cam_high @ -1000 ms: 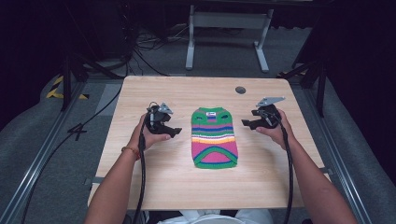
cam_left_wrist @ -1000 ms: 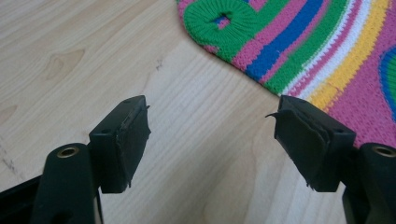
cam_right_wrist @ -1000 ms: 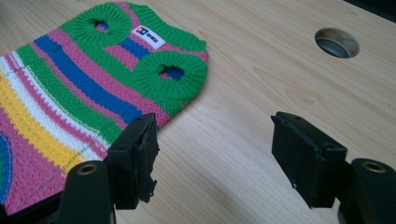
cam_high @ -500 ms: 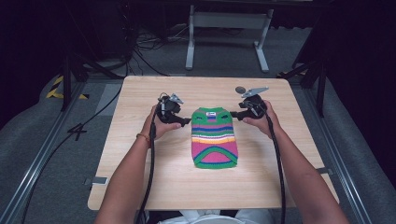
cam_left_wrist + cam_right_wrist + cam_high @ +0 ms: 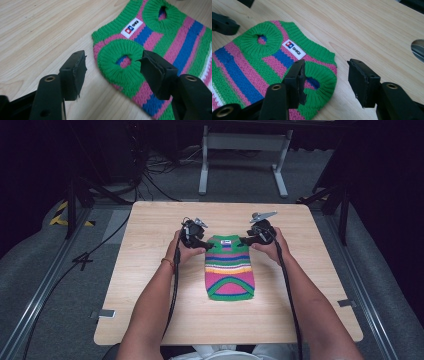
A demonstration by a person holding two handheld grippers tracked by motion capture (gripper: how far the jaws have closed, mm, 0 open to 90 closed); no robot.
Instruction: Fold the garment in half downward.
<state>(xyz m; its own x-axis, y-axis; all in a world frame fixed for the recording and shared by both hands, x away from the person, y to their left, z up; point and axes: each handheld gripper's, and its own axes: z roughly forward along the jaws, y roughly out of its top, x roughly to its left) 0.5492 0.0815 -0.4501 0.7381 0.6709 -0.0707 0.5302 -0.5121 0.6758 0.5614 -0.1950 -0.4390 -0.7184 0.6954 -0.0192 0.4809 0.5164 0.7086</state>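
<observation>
both grippers moved in toward the sweater's far corners since 0.5 s ago. left gripper [image 5: 111, 72] jaws apart, straddling 1 green armhole ring. right gripper [image 5: 325, 80] jaws apart over the other armhole corner. striped sweater [image 5: 229, 267] lies flat mid-desk, collar toward the far edge of the desk [image 5: 150, 270].

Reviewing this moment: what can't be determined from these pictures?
- Whether either open gripper touches the striped knitted sweater: the left gripper and right gripper each straddle an armhole cuff, but contact is unclear.
- Label text: too small in the high view, only partly legible in the left gripper view.
- Sweater's hem: cut off by the edges of both gripper views.
- Round hole in the table: cut off by the right gripper view's edge.
</observation>
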